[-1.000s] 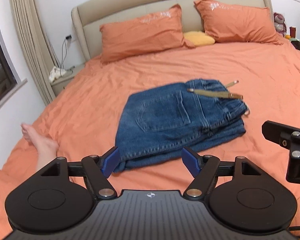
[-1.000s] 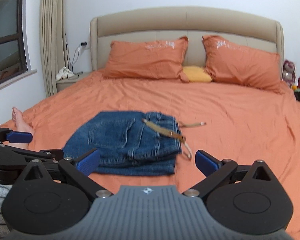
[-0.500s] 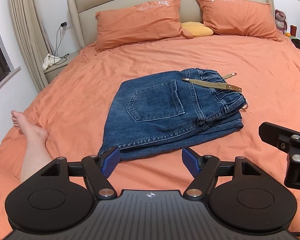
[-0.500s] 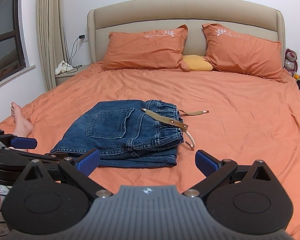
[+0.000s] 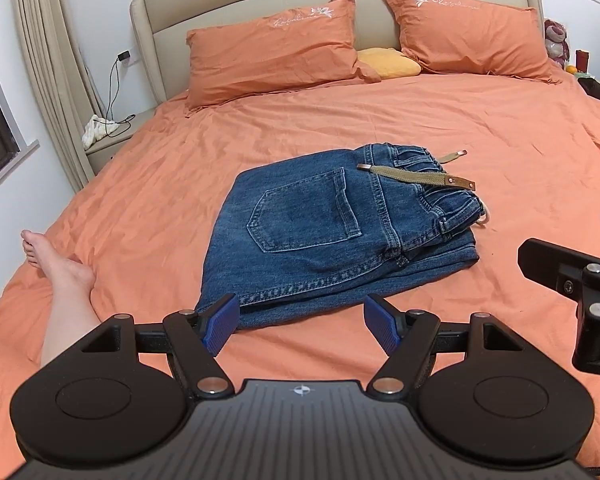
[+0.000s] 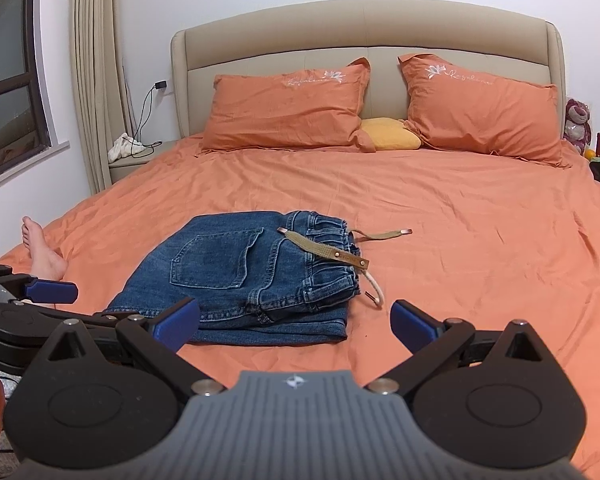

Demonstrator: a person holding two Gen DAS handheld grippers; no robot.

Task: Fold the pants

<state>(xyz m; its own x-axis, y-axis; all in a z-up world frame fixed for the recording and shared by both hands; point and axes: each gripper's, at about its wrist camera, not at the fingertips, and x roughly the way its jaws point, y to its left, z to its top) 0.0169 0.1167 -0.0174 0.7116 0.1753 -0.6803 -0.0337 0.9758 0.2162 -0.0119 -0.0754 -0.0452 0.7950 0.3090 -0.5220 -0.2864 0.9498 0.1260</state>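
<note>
Nearest me, my left gripper (image 5: 300, 322) hangs over the near edge of the bed (image 5: 520, 128) with its jaws spread wide and nothing between them, the blue pads (image 5: 220, 322) just short of the denim hem; my right gripper (image 6: 296, 322) sits alongside it, jaws likewise released and empty, its pads framing the near right corner of the bundle. Just beyond them lie the jeans (image 5: 332, 232), already folded into a compact stack towards the near half of the bed, back pocket (image 5: 306, 210) up and the waistband (image 5: 428, 184) on the right. I judge the folding essentially done, so the step in hand is to leave the stack alone. To do that well I would lift both grippers straight off, without brushing the near hem, since dragging it would skew the layers, which already sit slightly offset at the near right corner. If I tidy anything, it would be the khaki belt strap (image 5: 416, 174) lying loose across the waistband, with its tail trailing onto the sheet beyond; a light pinch and tuck would do, not a pull. A person's bare foot (image 5: 54, 258) rests on the left edge of the bed, well apart from the stack. Farthest off, two orange pillows (image 5: 272, 48) lean against the headboard.
</note>
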